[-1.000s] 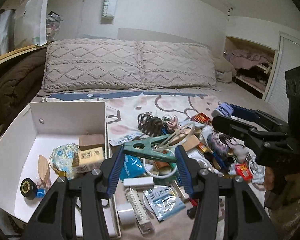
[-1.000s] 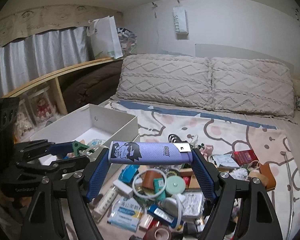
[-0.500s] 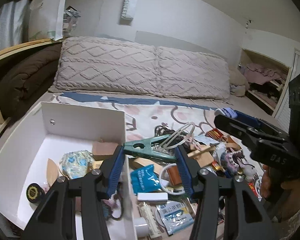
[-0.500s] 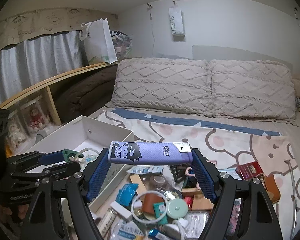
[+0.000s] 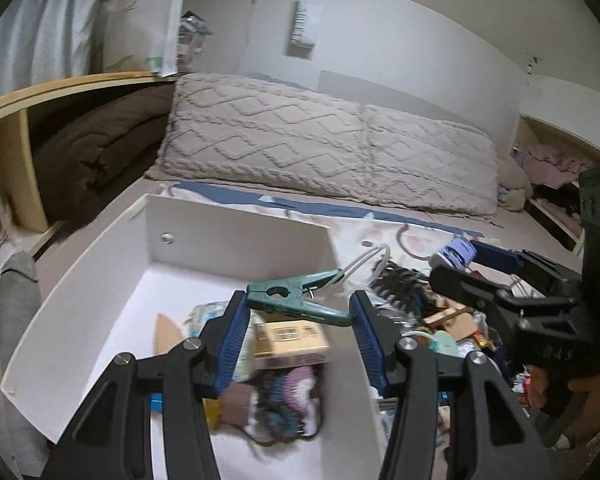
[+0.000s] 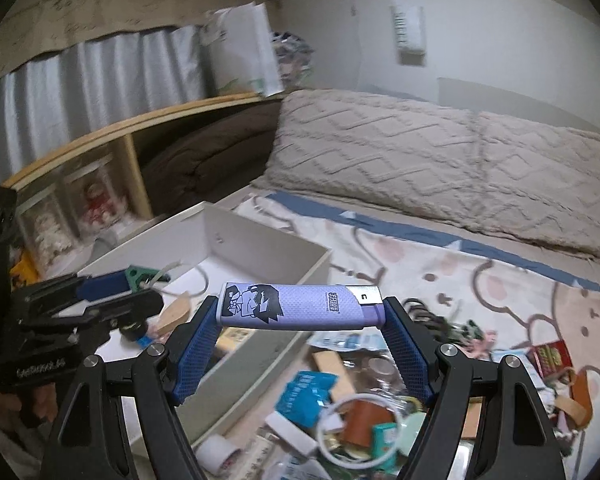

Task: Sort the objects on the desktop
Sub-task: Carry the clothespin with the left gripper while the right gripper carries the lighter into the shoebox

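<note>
Left gripper (image 5: 298, 306): jaws narrow, clamped on a green clothes peg (image 5: 296, 300) held crosswise between the blue pads; a loop of white cord (image 5: 364, 266) trails off the peg's far end; the peg hangs above the white box (image 5: 80, 280), over its contents (a tan carton (image 5: 290, 338), a knitted item (image 5: 278, 408)). Right gripper (image 6: 300, 310): jaws wide, closed end-to-end on a purple lighter (image 6: 298, 306), metal cap toward the right pad; it sits over the box's near wall, with the unsorted pile (image 6: 360, 400) on the bedspread below and to the right.

Handling, judged: peg light, stiff plastic, sprung; gripped across the body so it should not pop open; the cord is limp and may snag on the box rim. Lighter light, rigid, smooth-sided; the lengthwise hold leaves little contact at each end, so it could pivot or slip; a grip across the flat sides would be surer.
</note>
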Demonstrator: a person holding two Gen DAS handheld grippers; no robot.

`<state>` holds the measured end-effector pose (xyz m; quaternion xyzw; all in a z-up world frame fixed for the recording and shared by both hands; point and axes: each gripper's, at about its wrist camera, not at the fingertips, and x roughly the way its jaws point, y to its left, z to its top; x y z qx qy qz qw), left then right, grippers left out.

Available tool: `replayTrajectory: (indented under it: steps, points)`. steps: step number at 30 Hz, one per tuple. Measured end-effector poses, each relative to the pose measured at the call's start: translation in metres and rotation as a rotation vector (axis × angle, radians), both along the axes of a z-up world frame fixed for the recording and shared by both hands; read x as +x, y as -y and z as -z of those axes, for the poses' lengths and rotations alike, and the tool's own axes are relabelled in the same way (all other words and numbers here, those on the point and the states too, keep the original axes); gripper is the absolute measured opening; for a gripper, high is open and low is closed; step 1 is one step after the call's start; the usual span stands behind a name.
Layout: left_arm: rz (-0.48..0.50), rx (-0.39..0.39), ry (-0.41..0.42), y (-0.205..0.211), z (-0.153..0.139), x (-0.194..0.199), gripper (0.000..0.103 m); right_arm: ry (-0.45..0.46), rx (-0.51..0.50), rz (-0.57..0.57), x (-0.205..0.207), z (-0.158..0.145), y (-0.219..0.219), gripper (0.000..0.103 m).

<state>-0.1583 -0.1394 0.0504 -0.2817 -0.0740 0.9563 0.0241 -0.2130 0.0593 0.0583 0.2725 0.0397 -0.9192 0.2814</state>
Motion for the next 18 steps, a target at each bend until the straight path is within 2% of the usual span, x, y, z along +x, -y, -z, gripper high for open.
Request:
replayTrajectory:
  steps: [4,14,18]
  points:
    - [-0.051,-0.013,-0.003,0.021,0.003,0.005,0.051,0.016,0.007,-0.053,0.002,0.007,0.022,0.08]
    - [-0.142,-0.047,-0.005,0.045,0.009,0.008,0.051,0.057,0.062,-0.15,0.011,0.026,0.072,0.08]
    - [-0.175,-0.022,-0.011,0.058,0.009,0.009,0.051,0.084,0.099,-0.164,0.004,0.033,0.093,0.08]
